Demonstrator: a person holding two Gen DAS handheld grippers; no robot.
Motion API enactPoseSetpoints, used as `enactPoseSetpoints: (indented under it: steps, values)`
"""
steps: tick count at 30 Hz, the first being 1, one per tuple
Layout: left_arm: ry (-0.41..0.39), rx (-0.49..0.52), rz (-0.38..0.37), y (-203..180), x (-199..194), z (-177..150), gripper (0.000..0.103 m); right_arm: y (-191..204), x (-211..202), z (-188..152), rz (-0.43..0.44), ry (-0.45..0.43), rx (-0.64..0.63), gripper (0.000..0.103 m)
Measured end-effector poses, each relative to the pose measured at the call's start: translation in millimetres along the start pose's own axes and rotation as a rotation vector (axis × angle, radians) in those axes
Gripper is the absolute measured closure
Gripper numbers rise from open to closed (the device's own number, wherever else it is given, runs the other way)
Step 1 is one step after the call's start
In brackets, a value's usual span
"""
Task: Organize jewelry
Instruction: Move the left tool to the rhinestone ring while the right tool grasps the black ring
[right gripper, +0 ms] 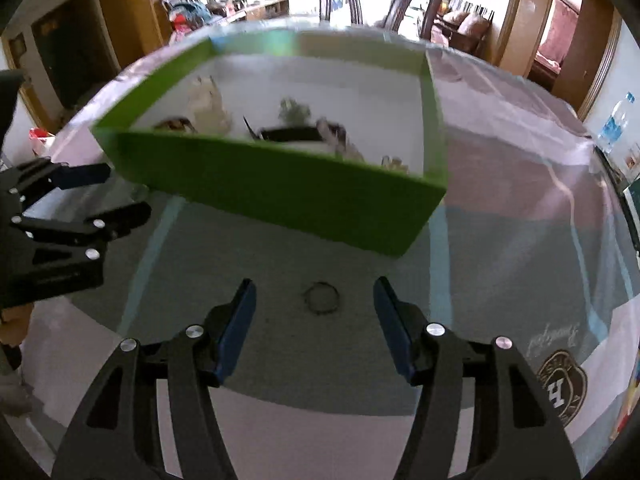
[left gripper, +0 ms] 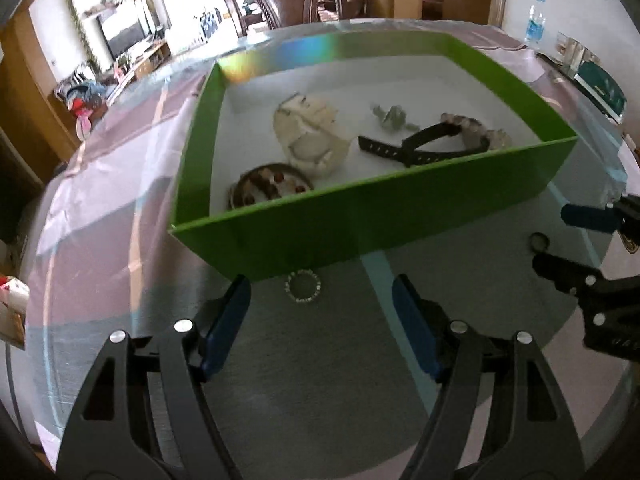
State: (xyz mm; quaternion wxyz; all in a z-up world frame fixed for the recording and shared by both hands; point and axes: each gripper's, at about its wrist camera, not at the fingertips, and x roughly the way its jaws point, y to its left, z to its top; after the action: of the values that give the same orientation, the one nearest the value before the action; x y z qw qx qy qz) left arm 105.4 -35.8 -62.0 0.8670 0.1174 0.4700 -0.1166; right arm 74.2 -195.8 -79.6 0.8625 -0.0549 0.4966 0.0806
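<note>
You have both claws down over the near side of the bench (left gripper: 120,220), each lined up on a small ring lying just outside the green box (left gripper: 360,216).

Your left claw (left gripper: 320,300) stands open with nothing between its blue pads; the beaded ring (left gripper: 303,287) lies on the bench beyond the tips, close against the near wall of the box. Your right claw (right gripper: 314,304) is open too, and the thin dark ring (right gripper: 322,297) lies on the bench between its fingers, untouched.

The step in hand looks like the pick-up of the two loose rings — most of the jewelry is already in the box: a pale bracelet (left gripper: 310,136), a dark beaded bangle (left gripper: 268,188) at the near left corner, a black strap watch (left gripper: 424,146) and a small greenish piece (left gripper: 390,116).

Next you would need to lower the right claw so the pads bracket the thin ring, then close gently; it is flat and may slip. The left claw has to go forward a little first.

The right view is blurred, so the box contents there are hard to make out, and its near wall hides the lower parts. What lies at the far right corner of the box I cannot identify.
</note>
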Motion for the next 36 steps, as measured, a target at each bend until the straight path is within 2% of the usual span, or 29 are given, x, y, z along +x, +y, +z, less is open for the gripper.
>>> enactPoseSetpoints:
  steps: [4, 6, 7, 8, 9, 16, 20, 21, 24, 28, 31, 35, 36]
  values:
    - [-0.005, -0.039, -0.054, 10, 7, -2, 0.030, -2, 9, -4, -0.008, 0.007, 0.019, 0.050]
    - [-0.007, -0.054, -0.066, 14, 12, -3, 0.030, -2, 9, -5, 0.001, -0.006, 0.015, 0.061]
    - [-0.001, -0.059, -0.059, 16, 16, -4, 0.036, 1, 9, -6, 0.012, -0.010, 0.009, 0.066]
    - [0.009, -0.063, -0.056, 16, 18, -5, 0.050, 2, 9, -7, 0.015, -0.014, 0.005, 0.075]
    - [0.017, -0.066, -0.057, 17, 21, -6, 0.052, 6, 8, -6, 0.025, -0.018, -0.002, 0.080]
    - [-0.003, -0.030, -0.094, 10, 18, -10, 0.069, 15, 6, -8, 0.086, -0.042, -0.032, 0.080]
    - [0.011, 0.031, -0.157, -4, 9, -18, 0.069, 24, 3, -11, 0.130, -0.042, -0.062, 0.079]
    - [0.010, 0.045, -0.165, -8, 7, -20, 0.069, 25, 2, -12, 0.134, -0.043, -0.066, 0.076]
    - [-0.006, 0.059, -0.111, -12, 5, -23, 0.062, 27, 0, -12, 0.135, -0.041, -0.068, 0.062]
    - [-0.009, 0.030, -0.091, -9, 7, -23, 0.060, 33, -1, -18, 0.072, -0.043, -0.076, 0.059]
    - [-0.017, 0.030, -0.084, -11, 8, -21, 0.060, 33, 1, -17, 0.063, -0.045, -0.077, 0.059]
    - [-0.023, 0.013, -0.098, -8, 10, -19, 0.059, 32, -1, -18, 0.076, -0.049, -0.082, 0.080]
    - [-0.024, 0.009, -0.100, -7, 10, -18, 0.060, 32, -2, -18, 0.077, -0.050, -0.081, 0.081]
